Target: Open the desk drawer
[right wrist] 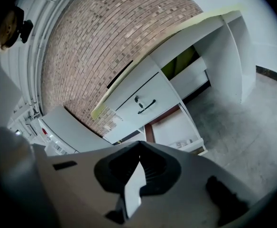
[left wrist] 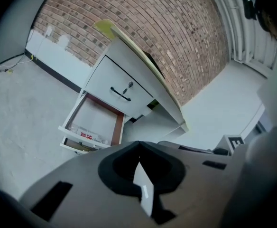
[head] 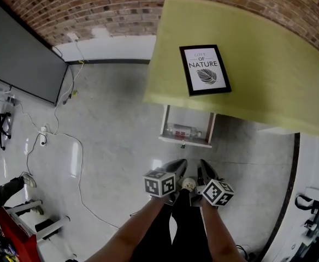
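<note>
Both bare arms reach forward side by side, the left forearm (head: 129,231) and the right forearm (head: 220,238) close together and nearly parallel. The grey two-jaw left gripper (head: 178,164) points ahead and somewhat downward, its jaws pressed together with nothing between them. Just beside it the matching grey right gripper (head: 205,166) tilts the same way, jaws likewise closed and empty, the two tips near each other but apart.

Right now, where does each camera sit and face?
Head view: on the person's head, facing steeply down at the desk and open drawer; forearms, left tool, right tool show.
Left gripper view: on the left tool, facing the desk front; its shut jaws show.
Right gripper view: on the right tool, same aim; shut jaws show.
All three share the open drawer.
</note>
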Motion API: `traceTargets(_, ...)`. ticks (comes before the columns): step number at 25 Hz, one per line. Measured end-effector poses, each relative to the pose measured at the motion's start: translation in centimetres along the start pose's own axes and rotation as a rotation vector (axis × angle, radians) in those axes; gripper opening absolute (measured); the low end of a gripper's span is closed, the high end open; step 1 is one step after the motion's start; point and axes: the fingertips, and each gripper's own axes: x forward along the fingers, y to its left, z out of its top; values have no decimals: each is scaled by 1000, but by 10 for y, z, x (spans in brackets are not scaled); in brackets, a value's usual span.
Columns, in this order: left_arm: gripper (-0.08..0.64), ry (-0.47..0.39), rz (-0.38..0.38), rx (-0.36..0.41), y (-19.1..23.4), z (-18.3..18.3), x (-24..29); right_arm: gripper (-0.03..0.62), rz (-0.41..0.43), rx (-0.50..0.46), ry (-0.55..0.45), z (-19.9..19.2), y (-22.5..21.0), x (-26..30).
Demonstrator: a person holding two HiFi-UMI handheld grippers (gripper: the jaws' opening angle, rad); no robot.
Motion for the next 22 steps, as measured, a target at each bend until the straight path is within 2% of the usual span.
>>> traceTargets(3, 9, -11, -6, -56, 5, -5, 0, 12, 20, 28, -6, -1, 1, 1)
traceTargets(7, 11, -52, -54, -181, 16, -8, 7, 12, 57, 78, 2, -8, 0, 10)
traceTargets(9, 11, -82, -117, -272, 21, -4, 12, 12, 85, 109, 1, -8, -1, 16)
traceTargets(11, 11, -120, -212, -367, 20, 7, 20, 13, 115, 134, -8, -3, -4, 23)
traceTargets(13, 11, -171, -272, -434, 24, 21, 29, 14, 135, 145, -30, 11, -11, 33)
traceTargets(18, 11, -290, -277, -521, 51, 65, 55, 14, 131, 190, -73, 41, -33, 68)
traceTargets(22, 11, -340, -273, -523, 67, 92, 77, 14, 165, 182, -80, 52, -37, 96)
